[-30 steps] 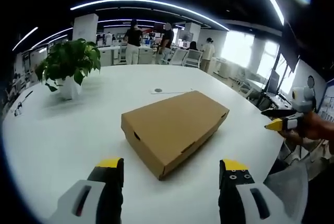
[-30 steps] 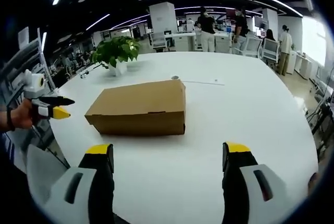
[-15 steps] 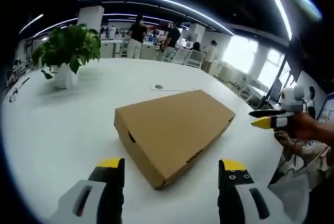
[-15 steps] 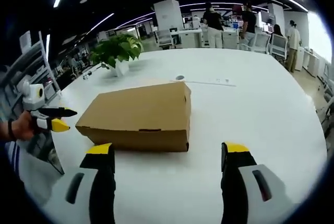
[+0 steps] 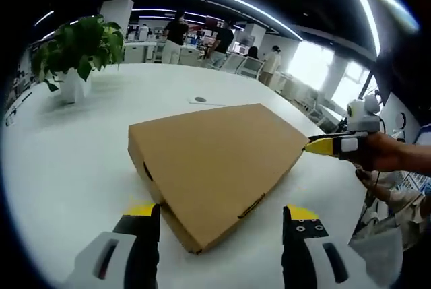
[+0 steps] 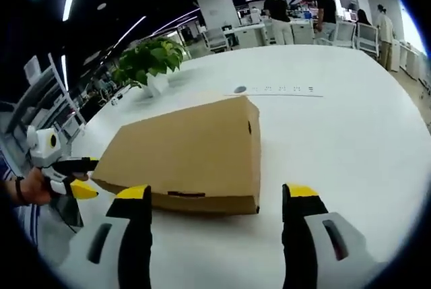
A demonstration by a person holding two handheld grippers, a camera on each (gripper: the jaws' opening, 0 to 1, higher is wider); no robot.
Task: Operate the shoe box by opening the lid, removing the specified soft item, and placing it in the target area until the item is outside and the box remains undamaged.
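Cardboard is creasing easily, so while your left gripper [image 5: 219, 218] and right gripper [image 6: 216, 198], both spread wide, are flanking the closed shoe box [image 5: 214, 161] lying on the white table [image 5: 67, 161], prying unevenly risks tearing its lid.

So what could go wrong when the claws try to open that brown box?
The shoe box is closed and both claws are open, close to it. The left claw and right claw could dent the thin cardboard if they pinch hard. On the smooth white table, the box might slide instead of opening.
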